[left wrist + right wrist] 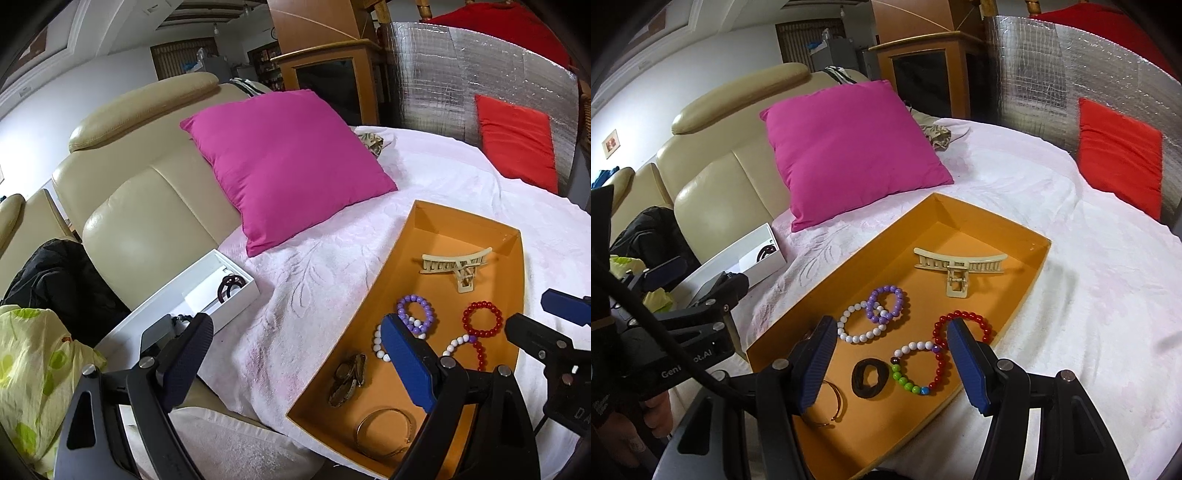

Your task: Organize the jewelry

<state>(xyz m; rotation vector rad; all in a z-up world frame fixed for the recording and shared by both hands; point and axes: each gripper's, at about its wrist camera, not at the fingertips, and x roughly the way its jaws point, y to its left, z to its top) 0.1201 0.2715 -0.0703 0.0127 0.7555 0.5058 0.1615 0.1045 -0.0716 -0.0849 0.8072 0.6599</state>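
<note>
Holding both tools low over the bed, I had my right gripper (892, 360) angled down into the orange tray (1039, 258), its two blue fingers (967, 369) spread wide with nothing between them. Below the gap, on the tray floor, lay the multicoloured bead bracelet (919, 365) and, just beside it toward my left finger, the black hair tie (868, 378). The red bead bracelet (962, 326) lay partly behind my right finger, touching the multicoloured one. Farther into the tray, the purple bracelet (886, 304) overlapped the white bracelet (858, 325), and the cream hair claw (958, 267) lay near the tray's far end. The gold bangle (833, 404) lay at the tray's near end, partly hidden under my left finger.

My left gripper (295, 365) hovered at the tray's left edge, also spread wide and holding nothing: one dark finger hung outside the tray over the white bedspread (314, 288), while the blue finger (406, 365) reached over the tray floor, covering part of the white bracelet. From that wrist I also saw a brown patterned clip (349, 378) beside the tray's left wall, near the bangle. The right wrist view showed the left tool tilted in from the side.

Left of the tray, well apart from it, a white box (207, 284) sat at the bed's edge against the cream sofa (144, 206), with a dark ring-shaped piece (229, 287) inside. Beyond the tray a pink cushion (849, 147) leaned against the sofa.
</note>
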